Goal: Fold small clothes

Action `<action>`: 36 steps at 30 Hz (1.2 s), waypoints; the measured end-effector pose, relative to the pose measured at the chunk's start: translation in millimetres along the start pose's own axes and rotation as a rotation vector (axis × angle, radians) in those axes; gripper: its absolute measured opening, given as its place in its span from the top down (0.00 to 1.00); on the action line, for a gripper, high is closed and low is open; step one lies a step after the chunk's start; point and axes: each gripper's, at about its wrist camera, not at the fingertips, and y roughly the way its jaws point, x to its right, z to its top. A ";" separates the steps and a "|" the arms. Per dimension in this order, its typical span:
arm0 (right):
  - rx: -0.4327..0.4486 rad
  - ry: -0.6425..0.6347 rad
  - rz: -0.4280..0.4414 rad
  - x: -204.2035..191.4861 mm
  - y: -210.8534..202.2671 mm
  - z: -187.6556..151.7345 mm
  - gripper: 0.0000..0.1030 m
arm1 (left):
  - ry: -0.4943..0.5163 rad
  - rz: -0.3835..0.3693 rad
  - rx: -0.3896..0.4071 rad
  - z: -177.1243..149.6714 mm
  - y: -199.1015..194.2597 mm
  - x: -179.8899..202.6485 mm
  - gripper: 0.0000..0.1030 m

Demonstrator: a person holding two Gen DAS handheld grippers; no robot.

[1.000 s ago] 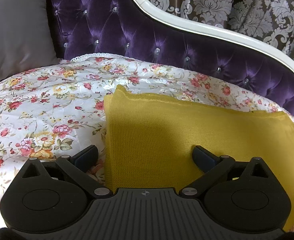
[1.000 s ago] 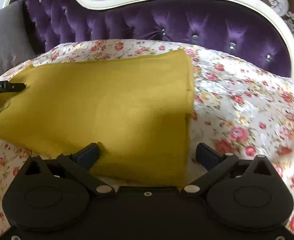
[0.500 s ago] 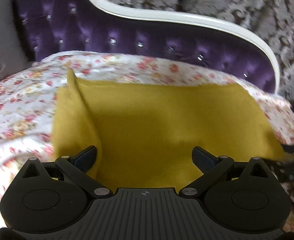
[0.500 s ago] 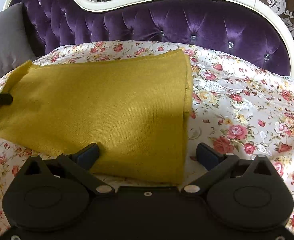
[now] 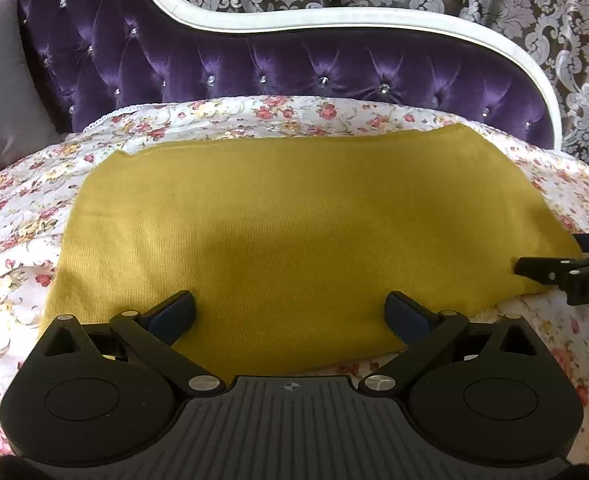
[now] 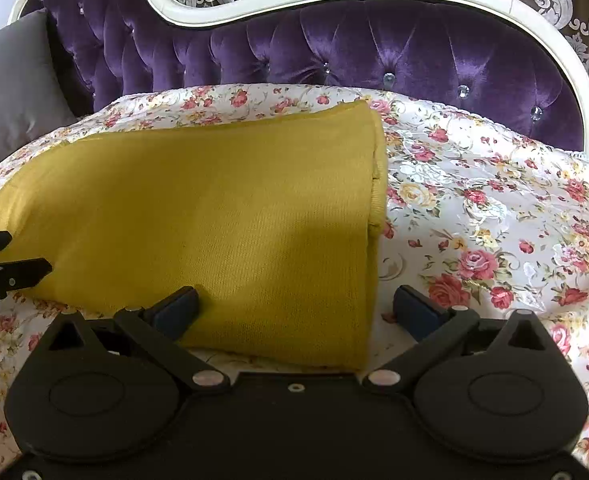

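Hovering over the yellow knit (image 5: 294,232), my left tongs (image 5: 290,312) and right tongs (image 6: 294,308) both gape, clamping nothing. A sec ago its left flap stood up; now it lies flat mid-bed on the floral bedspread (image 6: 494,208), w/ one fold done.

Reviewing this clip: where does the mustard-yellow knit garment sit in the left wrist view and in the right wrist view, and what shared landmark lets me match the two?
Left wrist view: the mustard-yellow knit garment fills the centre, lying flat on the floral bedspread.
Right wrist view: the garment fills the left and centre, its hemmed edge near mid-frame.
Shared landmark: the purple tufted headboard behind it.
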 end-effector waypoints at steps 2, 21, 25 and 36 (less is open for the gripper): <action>0.002 0.004 0.008 1.3 -0.4 0.0 0.00 | 0.008 0.006 0.005 -0.5 -0.3 1.8 0.01; -0.015 0.121 0.212 40.4 -6.6 7.3 0.01 | 0.016 0.009 0.027 -4.8 -3.8 3.7 0.01; -0.008 0.226 0.253 61.5 0.3 16.0 0.01 | 0.015 0.010 0.027 -4.8 -3.7 3.9 0.01; 0.024 0.342 0.388 83.3 29.1 40.6 0.30 | 0.013 0.010 0.024 -4.9 -3.7 4.4 0.01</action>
